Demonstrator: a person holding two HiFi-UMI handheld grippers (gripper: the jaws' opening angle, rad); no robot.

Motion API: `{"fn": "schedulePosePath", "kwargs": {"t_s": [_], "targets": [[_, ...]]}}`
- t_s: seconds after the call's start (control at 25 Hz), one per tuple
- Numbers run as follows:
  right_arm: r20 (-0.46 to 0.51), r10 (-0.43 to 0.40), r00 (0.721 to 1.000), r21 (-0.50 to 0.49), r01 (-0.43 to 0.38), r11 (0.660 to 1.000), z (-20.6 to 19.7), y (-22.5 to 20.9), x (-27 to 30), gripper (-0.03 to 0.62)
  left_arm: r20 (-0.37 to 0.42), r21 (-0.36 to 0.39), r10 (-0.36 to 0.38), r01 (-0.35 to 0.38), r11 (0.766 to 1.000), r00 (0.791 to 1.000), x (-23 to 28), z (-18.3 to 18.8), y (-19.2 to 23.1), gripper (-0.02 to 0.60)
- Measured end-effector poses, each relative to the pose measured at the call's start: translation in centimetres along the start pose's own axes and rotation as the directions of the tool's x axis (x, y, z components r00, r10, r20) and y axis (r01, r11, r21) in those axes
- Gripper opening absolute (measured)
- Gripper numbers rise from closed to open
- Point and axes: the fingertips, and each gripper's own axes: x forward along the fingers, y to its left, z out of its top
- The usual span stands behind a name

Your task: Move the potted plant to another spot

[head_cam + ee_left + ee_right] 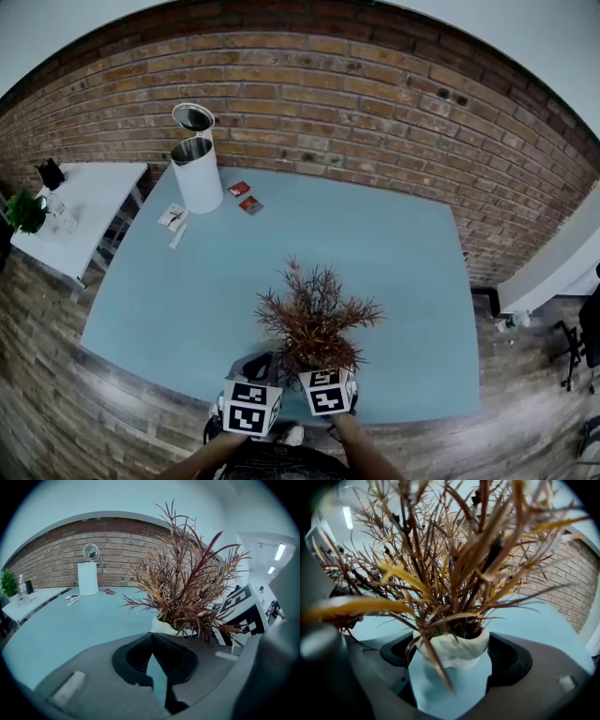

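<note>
The potted plant (314, 323) has spiky red-brown leaves and a small white pot (452, 649). It stands near the front edge of the light blue table (394, 262). My right gripper (452, 644) has a jaw against each side of the pot and is shut on it; in the head view its marker cube (326, 390) sits just in front of the plant. My left gripper (151, 637) is shut on nothing, close to the left of the pot (166, 626). It shows in the head view as the left gripper (255, 370).
A tall white container (197, 169) with an open lid stands at the table's far left. Two red packets (245, 196) and white papers (173, 217) lie beside it. A white side table (84, 202) with a green plant (25, 211) is at the left. A brick wall (375, 103) runs behind.
</note>
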Motion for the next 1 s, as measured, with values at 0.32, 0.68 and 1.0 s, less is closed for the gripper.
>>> {"fn": "schedulePosePath", "kwargs": {"t_s": [0.32, 0.68, 1.0], "targets": [[0.005, 0.008, 1.000, 0.005, -0.008, 1.000, -1.1, -2.2, -0.7, 0.469, -0.003, 0.008, -0.006, 0.006, 1.000, 1.000, 1.0, 0.2, -2.4, -0.002], [0.026, 0.018, 1.000, 0.030, -0.019, 0.999, -2.1, -3.8, -1.2, 0.469, -0.013, 0.016, -0.020, 0.021, 1.000, 1.000, 1.3, 0.1, -4.8, -0.002], [0.010, -0.026, 1.000, 0.105, 0.025, 0.994, -2.4, -4.5, -2.6, 0.468, -0.009, 0.020, -0.032, 0.032, 0.999, 0.999, 0.6, 0.0, -5.3, -0.002]]}}
